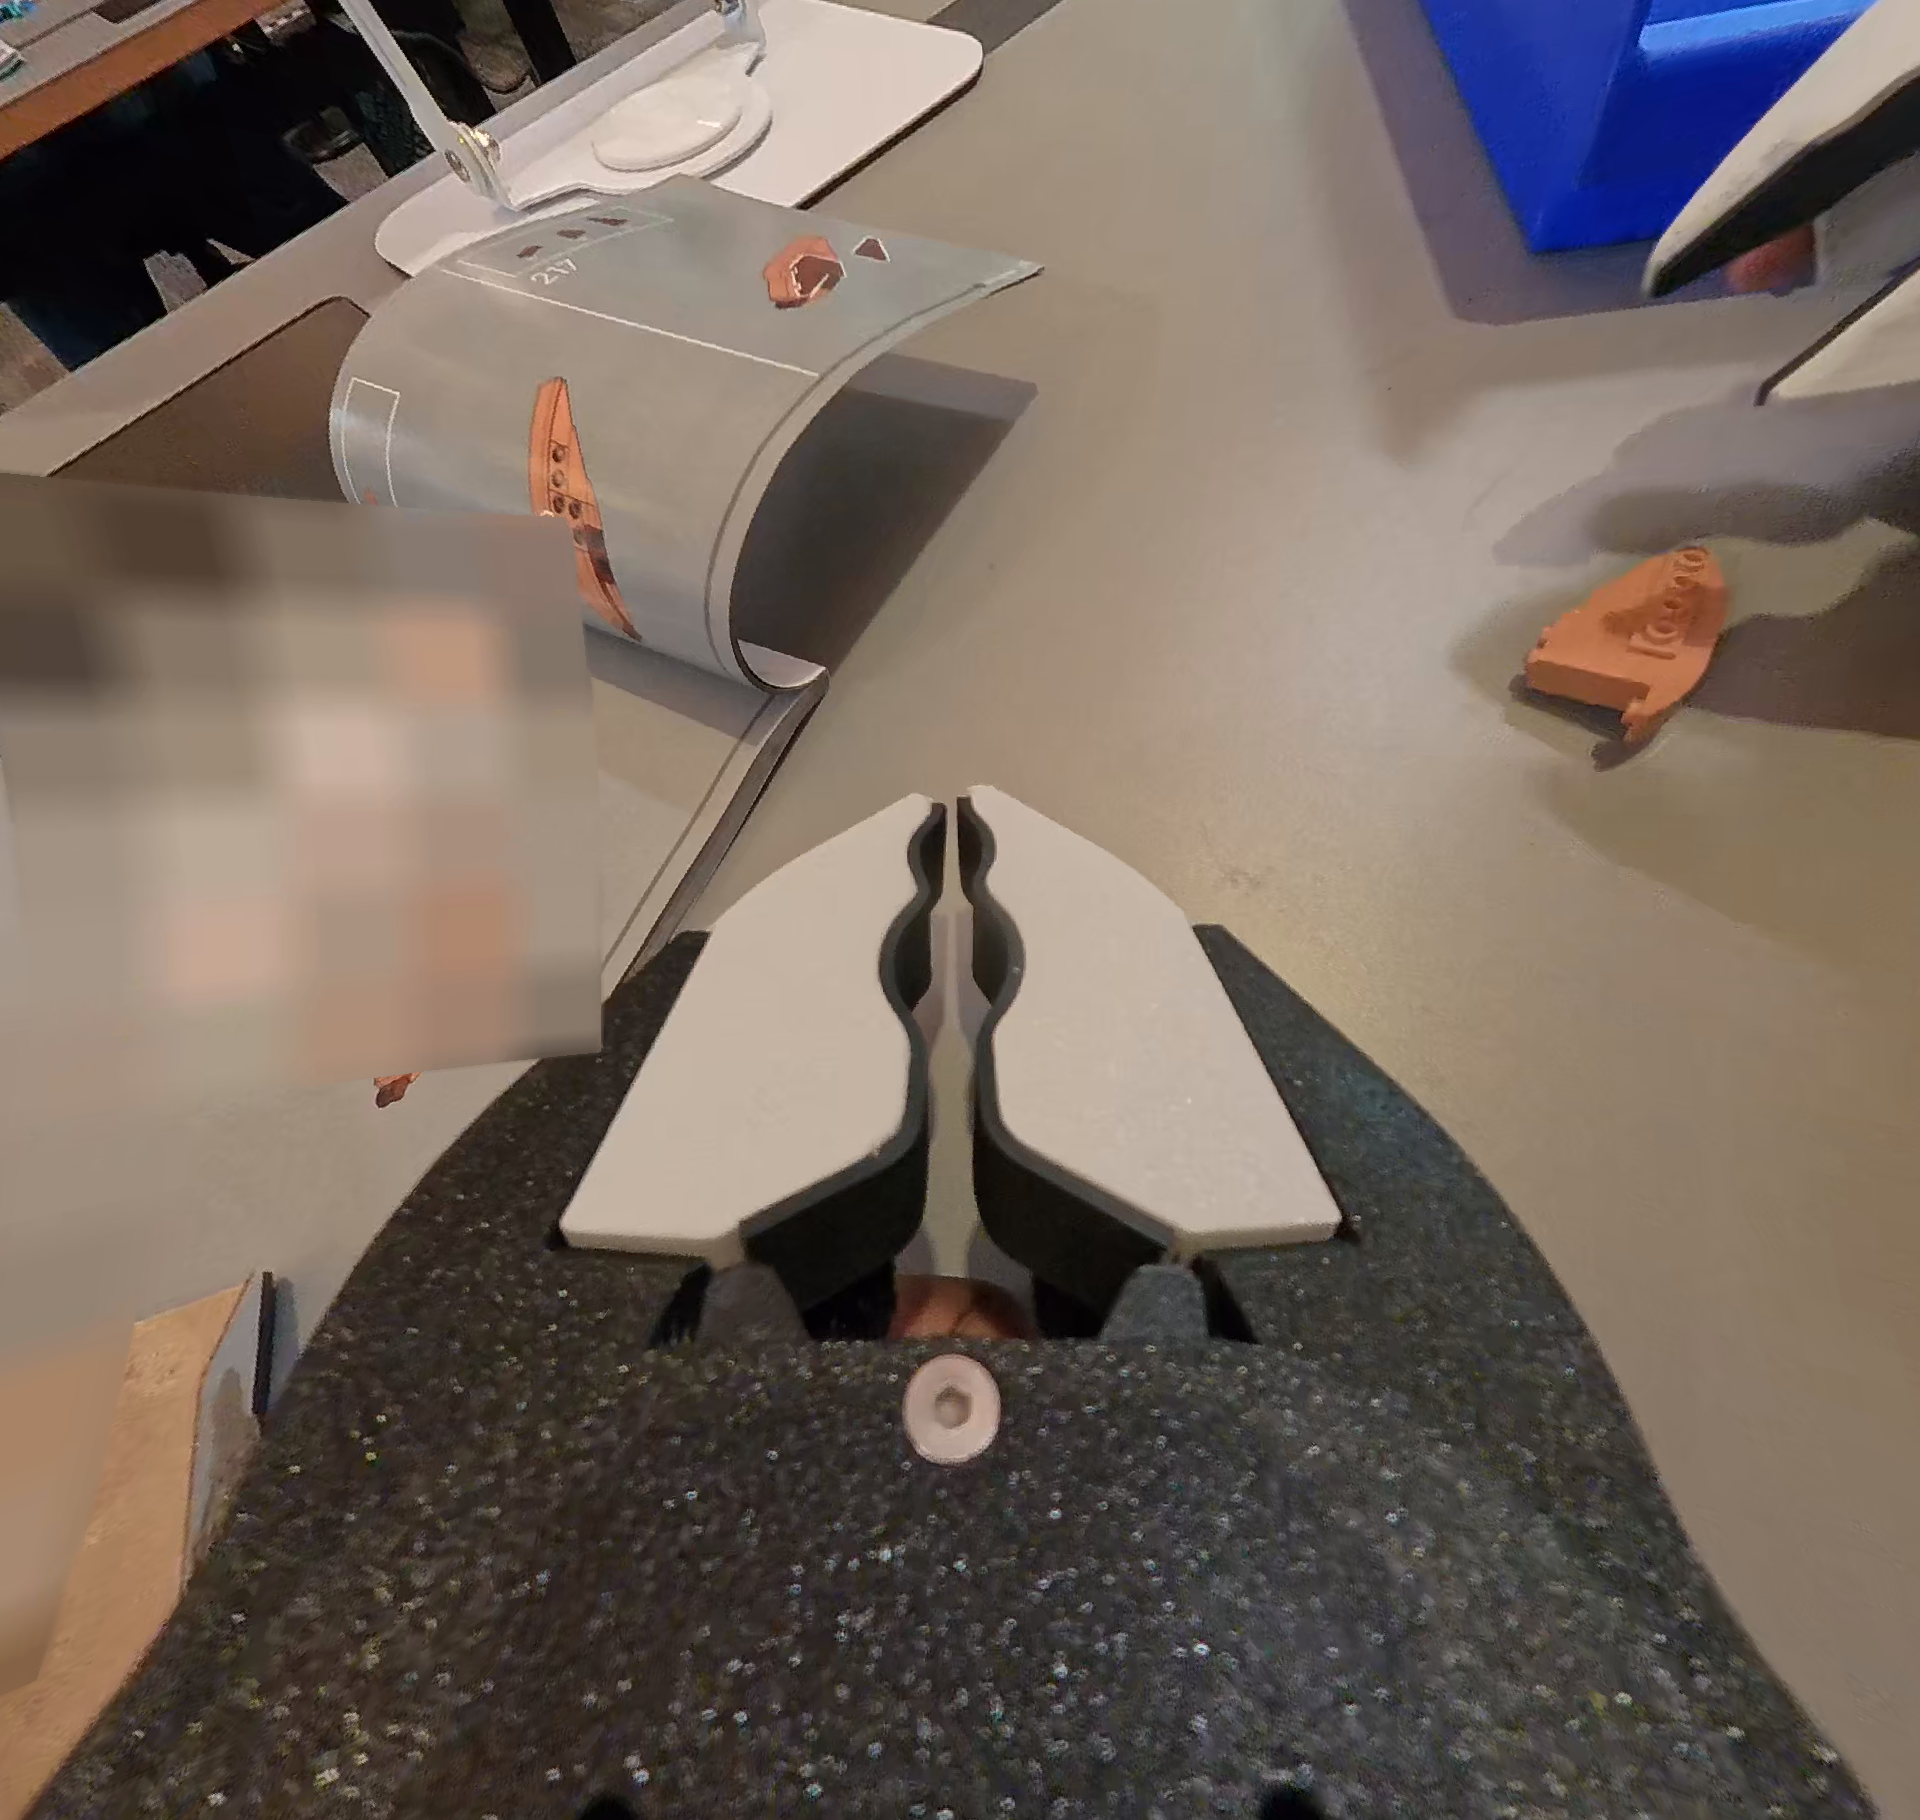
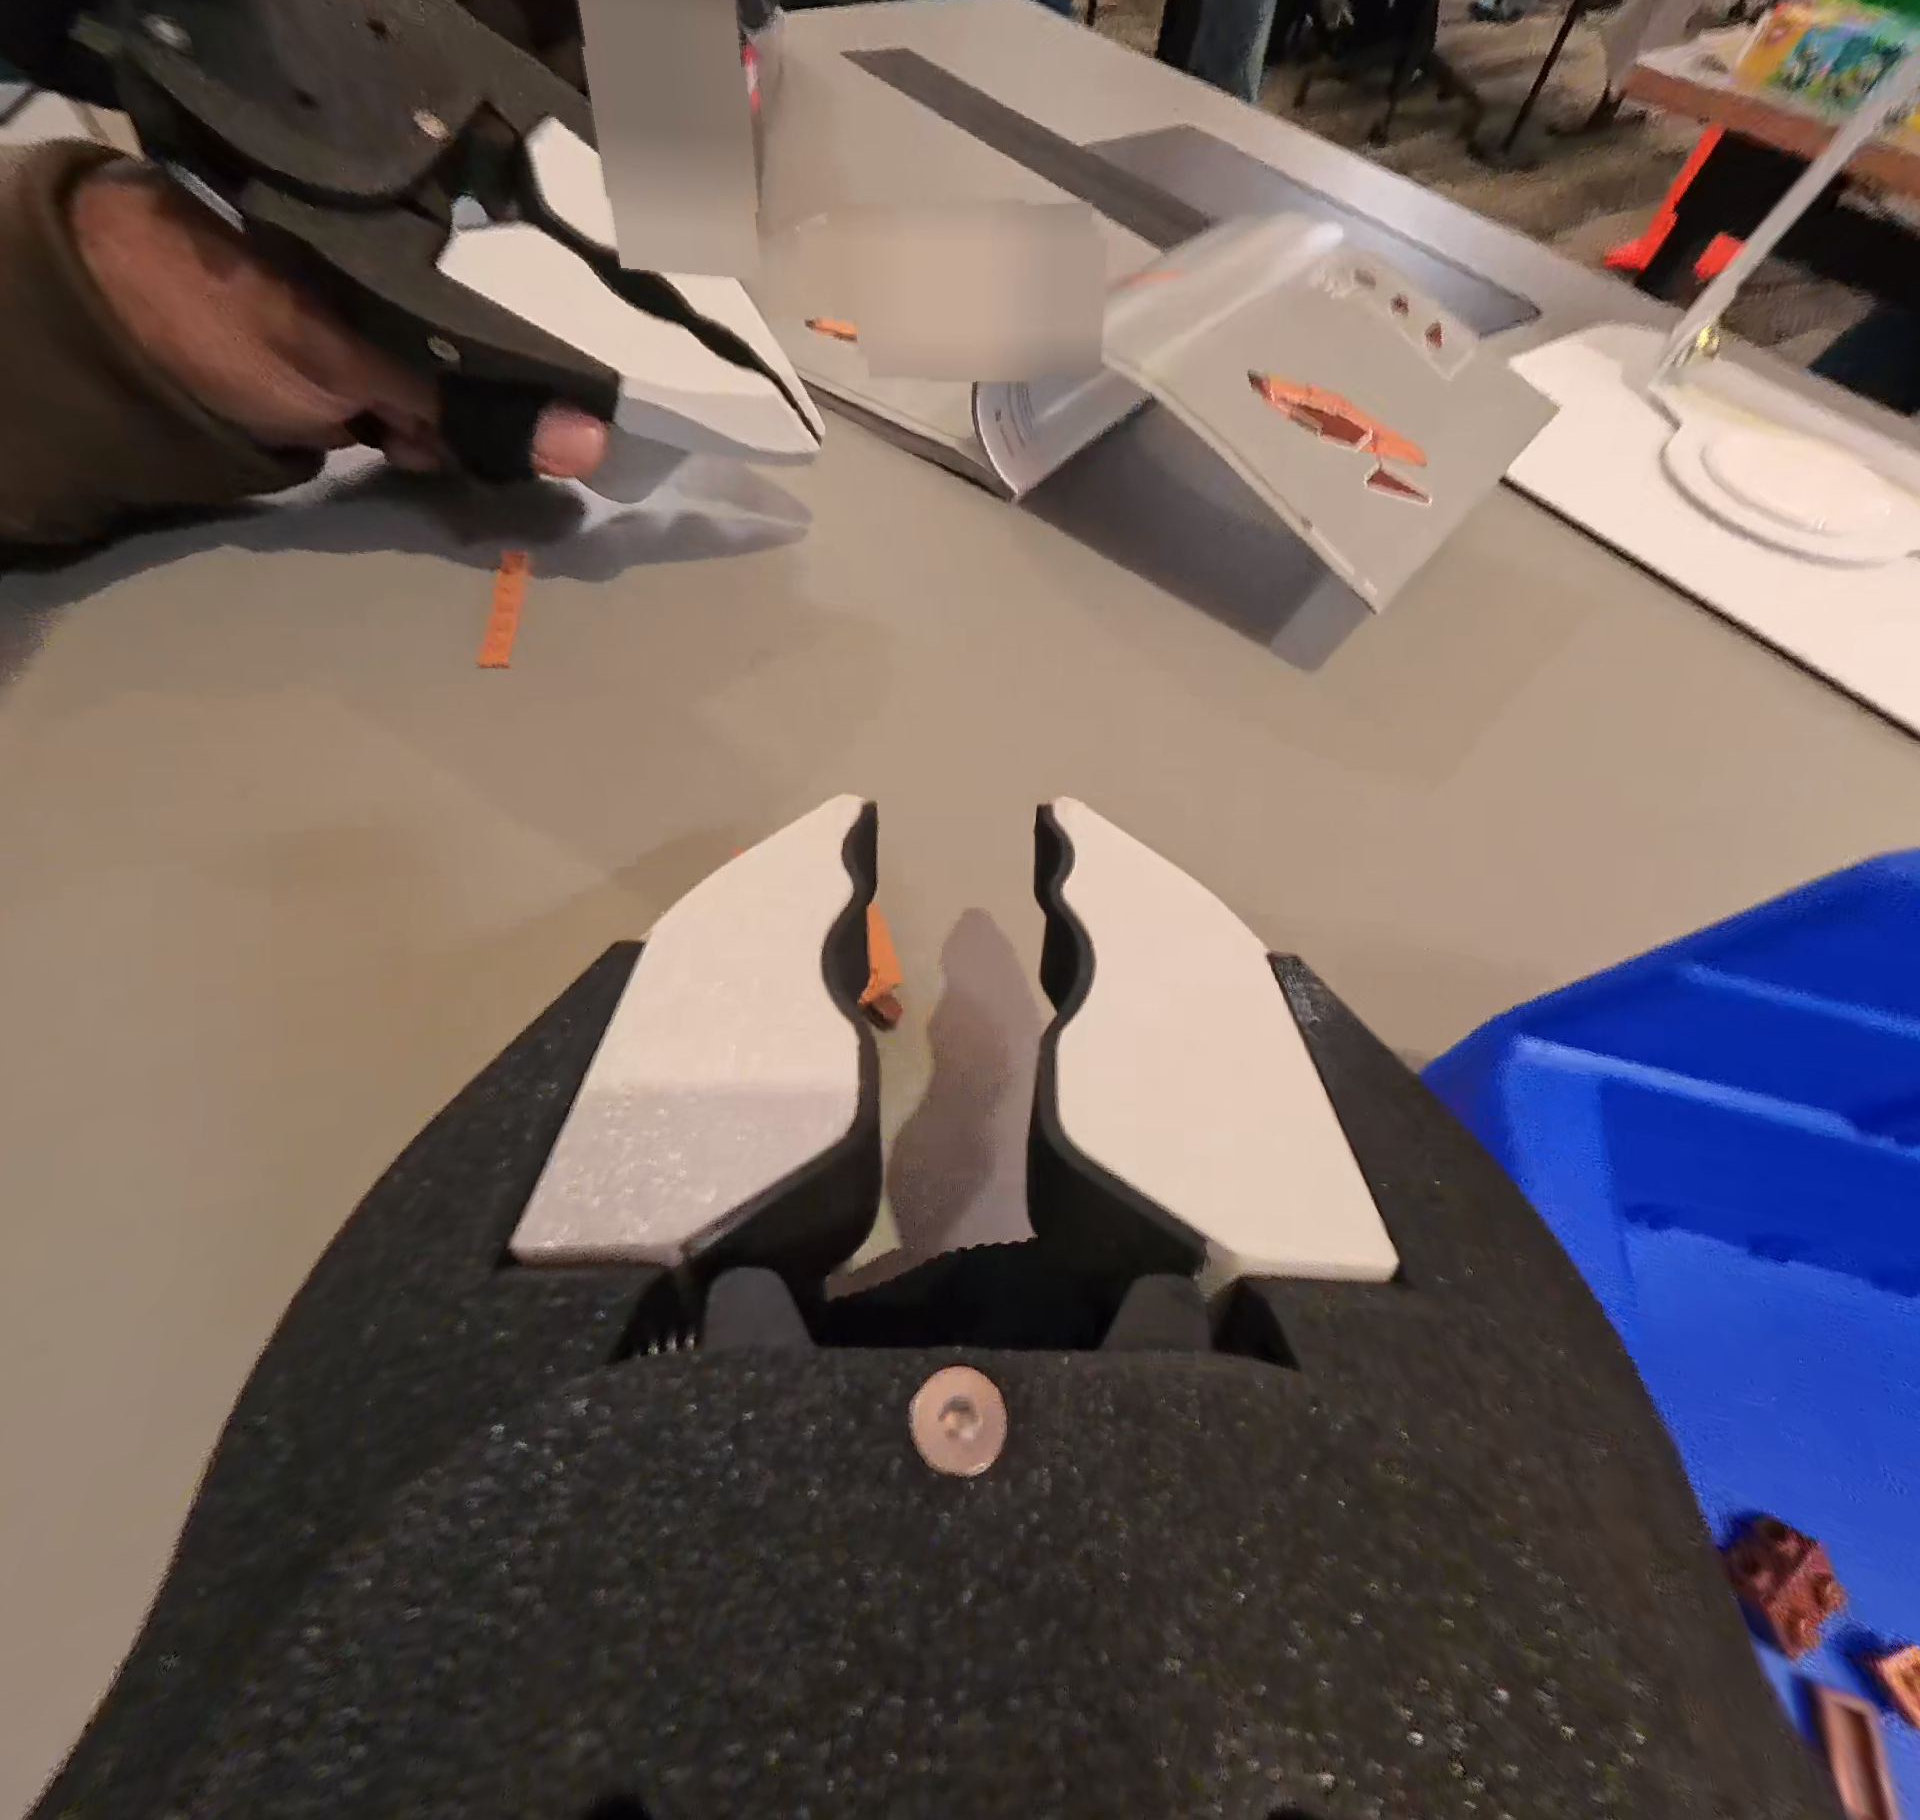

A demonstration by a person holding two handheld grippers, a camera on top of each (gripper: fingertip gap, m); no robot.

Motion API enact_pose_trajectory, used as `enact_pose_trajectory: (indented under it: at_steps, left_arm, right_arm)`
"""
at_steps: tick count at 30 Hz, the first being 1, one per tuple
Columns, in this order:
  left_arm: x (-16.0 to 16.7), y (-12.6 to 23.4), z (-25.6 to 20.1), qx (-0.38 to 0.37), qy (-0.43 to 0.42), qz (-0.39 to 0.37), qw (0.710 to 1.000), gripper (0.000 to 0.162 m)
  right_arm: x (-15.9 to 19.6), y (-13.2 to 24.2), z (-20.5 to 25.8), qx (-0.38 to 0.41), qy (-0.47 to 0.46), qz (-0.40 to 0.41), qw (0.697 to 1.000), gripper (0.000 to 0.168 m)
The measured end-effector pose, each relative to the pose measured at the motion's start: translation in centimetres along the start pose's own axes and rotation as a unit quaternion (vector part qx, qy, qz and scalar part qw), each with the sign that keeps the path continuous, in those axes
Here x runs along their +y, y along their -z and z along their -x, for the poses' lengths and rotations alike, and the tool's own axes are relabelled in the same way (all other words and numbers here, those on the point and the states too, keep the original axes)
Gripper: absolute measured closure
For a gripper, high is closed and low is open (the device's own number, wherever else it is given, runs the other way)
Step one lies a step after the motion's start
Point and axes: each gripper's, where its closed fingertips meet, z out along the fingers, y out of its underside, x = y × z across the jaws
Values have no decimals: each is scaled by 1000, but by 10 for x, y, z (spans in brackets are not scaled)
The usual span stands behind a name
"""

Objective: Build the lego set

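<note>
An orange wedge-shaped lego assembly [image 1: 1631, 643] lies on the grey table [image 1: 1195, 575] at the right. In the right wrist view only its edge [image 2: 881, 970] shows, beside my gripper's left finger. My right gripper [image 2: 954, 814] is open and empty, just above that assembly; it also shows in the left wrist view [image 1: 1709, 336] at the upper right. My left gripper [image 1: 954, 806] is shut and empty over bare table next to the instruction booklet [image 1: 623, 440]. It also shows in the right wrist view [image 2: 805, 425], held by a hand. A thin orange plate [image 2: 502, 610] lies below it.
The open booklet [image 2: 1299, 399] has a curled page and lies across the far side. A blue parts bin [image 2: 1714, 1147] holding brown pieces [image 2: 1782, 1583] stands at the right, also seen in the left wrist view [image 1: 1558, 56]. A white stand base [image 1: 727, 108] sits behind the booklet. There is about 15 cm between the tips of the two grippers. The thin orange plate [image 2: 502, 610] lies some 10 cm from my left tips, 15 cm from my right tips.
</note>
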Motion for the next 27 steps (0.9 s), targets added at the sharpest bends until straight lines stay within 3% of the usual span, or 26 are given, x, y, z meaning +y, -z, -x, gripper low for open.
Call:
enact_pose_trajectory:
  at_steps: [27]
  left_arm:
    - [2,-1,1,4,9,7,1000,160]
  right_arm:
    - [3,-1,-9,8,-33,6,999,142]
